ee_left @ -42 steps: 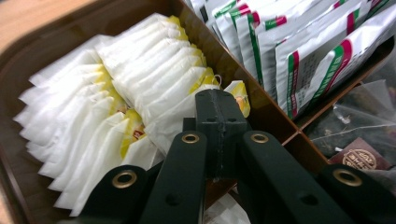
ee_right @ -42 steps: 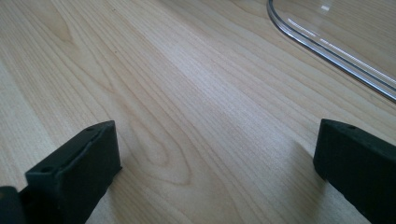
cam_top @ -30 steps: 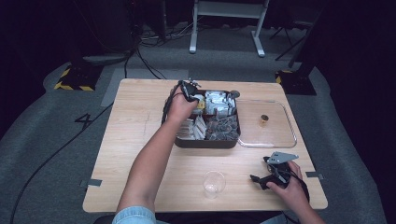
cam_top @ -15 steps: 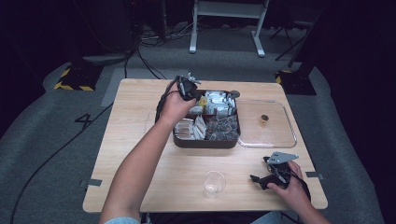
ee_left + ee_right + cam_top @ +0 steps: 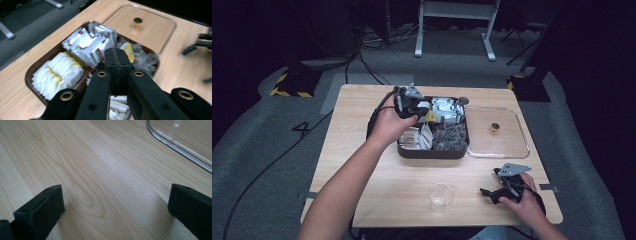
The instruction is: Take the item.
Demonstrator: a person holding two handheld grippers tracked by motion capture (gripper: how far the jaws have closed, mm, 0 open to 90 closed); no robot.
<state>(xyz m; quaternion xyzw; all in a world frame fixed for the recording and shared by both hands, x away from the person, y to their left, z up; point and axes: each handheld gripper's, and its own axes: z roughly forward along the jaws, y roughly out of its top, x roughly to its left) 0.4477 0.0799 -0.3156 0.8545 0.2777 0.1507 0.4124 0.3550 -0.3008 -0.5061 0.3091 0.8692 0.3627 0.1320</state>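
A dark brown tray [image 5: 432, 153] at the table's middle holds compartments of white sachets [image 5: 62, 72], red-and-green printed packets [image 5: 90, 45] and dark packets [image 5: 451, 136]. My left gripper [image 5: 424, 114] hovers over the tray's back half, shut on a small yellow packet [image 5: 129, 52] that sticks out past its closed tips [image 5: 117, 53]. In the high view the yellow packet [image 5: 430, 116] hangs just above the tray's contents. My right gripper [image 5: 490, 192] rests on the wood near the front right edge, open, with bare tabletop between its jaws [image 5: 115, 202].
A clear lid [image 5: 512, 146] with a gold knob [image 5: 495, 128] lies flat to the right of the tray; its rim [image 5: 175, 147] lies ahead of the right gripper. A clear plastic cup [image 5: 441, 196] stands near the front edge, left of the right gripper.
My left gripper has drawn slightly back and to the left over the tray, rising with the yellow packet at its tips. The right gripper has stayed put.
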